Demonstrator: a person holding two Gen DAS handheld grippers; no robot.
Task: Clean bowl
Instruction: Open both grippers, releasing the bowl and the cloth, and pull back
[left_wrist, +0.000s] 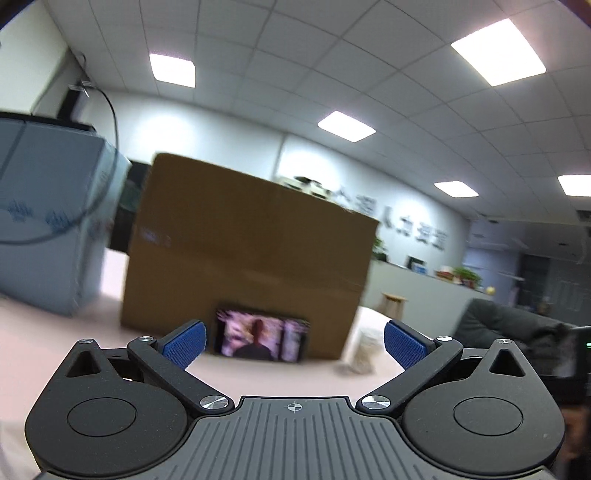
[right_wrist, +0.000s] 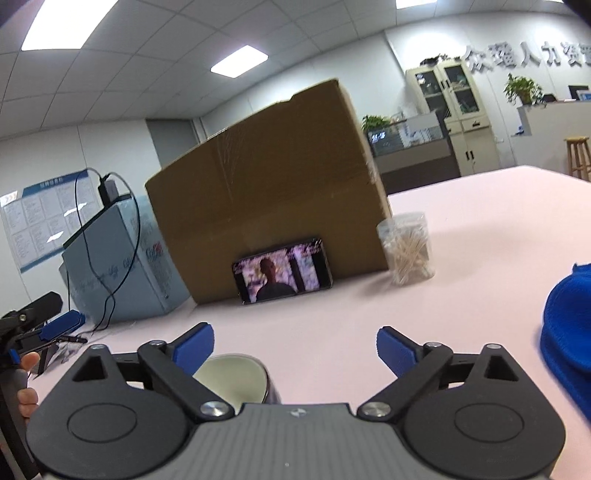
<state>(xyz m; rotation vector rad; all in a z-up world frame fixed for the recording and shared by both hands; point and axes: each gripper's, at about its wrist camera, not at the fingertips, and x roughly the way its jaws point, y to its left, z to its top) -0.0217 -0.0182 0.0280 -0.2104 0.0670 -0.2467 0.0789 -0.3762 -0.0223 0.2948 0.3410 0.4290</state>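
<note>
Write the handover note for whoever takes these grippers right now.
Left hand-held gripper: open, holding nothing.
Right hand-held gripper: open, holding nothing.
Bowl: on the pink table, just below the right gripper, partly hidden by it.
Blue cloth: on the table at the right edge.
Done: both things are set down; whether the bowl is clean cannot be told.
Left: check the bowl's inside; wipe with the cloth if needed.

the right gripper (right_wrist: 295, 350) stands wide open over the pink table (right_wrist: 461, 221); a bowl (right_wrist: 236, 376) at its seven o'clock, a phone (right_wrist: 282, 271) at twelve.
</note>
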